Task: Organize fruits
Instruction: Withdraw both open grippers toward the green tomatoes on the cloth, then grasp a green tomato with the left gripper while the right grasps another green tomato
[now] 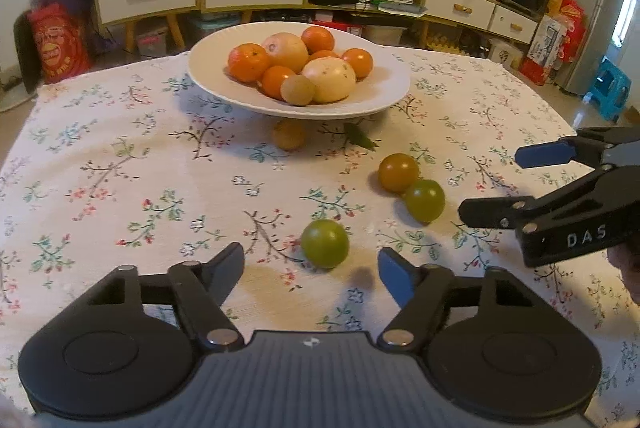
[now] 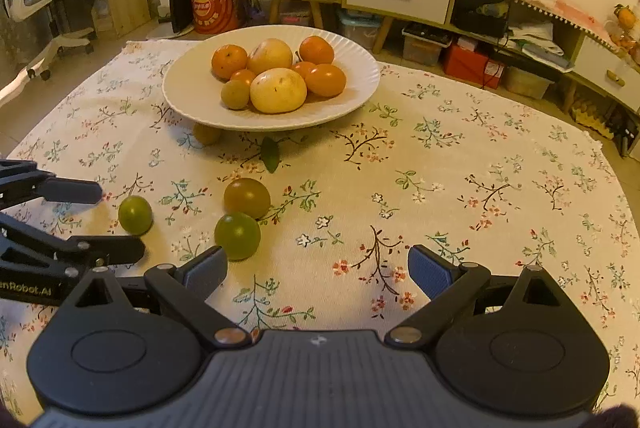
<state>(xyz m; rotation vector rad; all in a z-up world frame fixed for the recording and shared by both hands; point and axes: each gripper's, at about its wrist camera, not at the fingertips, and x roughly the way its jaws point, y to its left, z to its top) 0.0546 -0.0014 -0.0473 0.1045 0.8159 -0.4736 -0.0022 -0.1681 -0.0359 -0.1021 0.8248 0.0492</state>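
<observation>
From the left wrist view, the left hand-held gripper [image 1: 311, 264] stood with its jaws apart and nothing clamped, a green fruit [image 1: 325, 243] lying on the bench [image 1: 120, 187] just ahead between the fingertips. A round fruit like that could roll off if one pad struck it first. The right hand-held gripper [image 1: 486, 183] hung close at the side, so the two tools might collide.

From the right wrist view, the right hand-held gripper [image 2: 318, 268] was also spread and empty; a second green fruit [image 2: 237, 235] sat beside its left finger, off centre, touching a brownish fruit [image 2: 247, 197]. Closing there could nudge both away. The plate [image 2: 188, 95] was already heaped, so additions might tumble.
</observation>
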